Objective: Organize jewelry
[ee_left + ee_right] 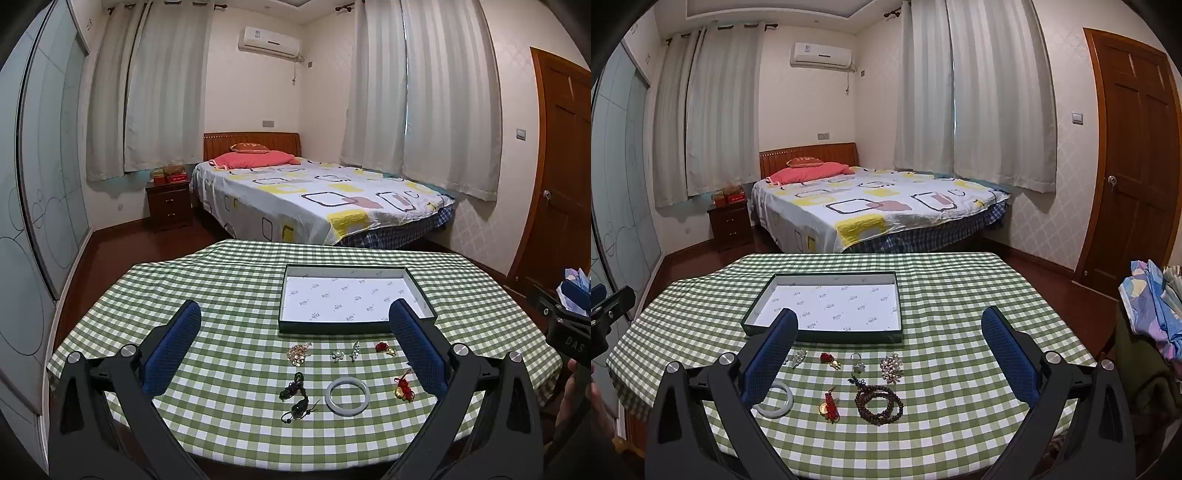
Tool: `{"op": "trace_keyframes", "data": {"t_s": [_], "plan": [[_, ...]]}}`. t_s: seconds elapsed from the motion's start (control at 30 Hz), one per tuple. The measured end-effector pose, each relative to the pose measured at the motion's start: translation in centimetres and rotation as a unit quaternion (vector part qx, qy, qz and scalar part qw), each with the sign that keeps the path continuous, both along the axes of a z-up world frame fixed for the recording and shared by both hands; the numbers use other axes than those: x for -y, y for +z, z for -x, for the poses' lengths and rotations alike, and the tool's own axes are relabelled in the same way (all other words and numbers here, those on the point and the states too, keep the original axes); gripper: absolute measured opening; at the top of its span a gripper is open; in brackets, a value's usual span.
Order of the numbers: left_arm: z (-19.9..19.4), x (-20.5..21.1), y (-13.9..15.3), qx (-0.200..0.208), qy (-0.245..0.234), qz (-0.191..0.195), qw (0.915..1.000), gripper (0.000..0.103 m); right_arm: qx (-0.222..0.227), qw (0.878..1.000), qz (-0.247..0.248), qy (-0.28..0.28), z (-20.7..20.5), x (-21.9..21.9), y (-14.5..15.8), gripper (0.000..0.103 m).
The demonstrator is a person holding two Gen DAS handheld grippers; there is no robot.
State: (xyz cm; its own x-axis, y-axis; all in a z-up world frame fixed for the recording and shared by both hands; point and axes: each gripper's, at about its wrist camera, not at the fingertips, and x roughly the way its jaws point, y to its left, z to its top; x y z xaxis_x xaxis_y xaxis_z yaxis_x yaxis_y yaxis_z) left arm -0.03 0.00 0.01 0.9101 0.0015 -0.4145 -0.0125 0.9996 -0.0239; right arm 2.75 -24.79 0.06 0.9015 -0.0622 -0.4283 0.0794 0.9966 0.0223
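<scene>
A shallow dark-rimmed tray (423, 295) (827, 336) with white printed lining lies on the green checked tablecloth, nothing in it. In front of it jewelry is laid out in two rows: a gold sequin piece (298, 353), a pearl brooch (337, 355) (891, 365), a red-and-gold charm (385, 348) (829, 360), a dark cord pendant (295, 395), a pale jade bangle (347, 397) (777, 402), a red tassel charm (403, 387) (830, 404) and a brown bead bracelet (880, 403). My left gripper (295, 317) and right gripper (888, 325) hover open above the table, holding nothing.
The table (221, 277) is round with cloth draped over its edges. A bed (314, 199), a nightstand (170, 205) and a wardrobe stand beyond it; a wooden door (1137, 147) is at right. Folded fabric (1156, 299) is piled beside the table's right side.
</scene>
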Motion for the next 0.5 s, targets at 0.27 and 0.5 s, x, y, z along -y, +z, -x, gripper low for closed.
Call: {"op": "trace_keyframes", "data": {"t_s": [0.27,0.5], "plan": [[0.1,-0.7,0.1,0.004,0.003,0.004,1.0,0.099,0.003,1.0,0.0,-0.002,0.1,0.1,0.8,0.097],[0.4,-0.2,0.4,0.01,0.006,0.001,0.9999,0.099,0.007,1.0,0.001,-0.002,-0.1,-0.1,1.2,0.097]]}}
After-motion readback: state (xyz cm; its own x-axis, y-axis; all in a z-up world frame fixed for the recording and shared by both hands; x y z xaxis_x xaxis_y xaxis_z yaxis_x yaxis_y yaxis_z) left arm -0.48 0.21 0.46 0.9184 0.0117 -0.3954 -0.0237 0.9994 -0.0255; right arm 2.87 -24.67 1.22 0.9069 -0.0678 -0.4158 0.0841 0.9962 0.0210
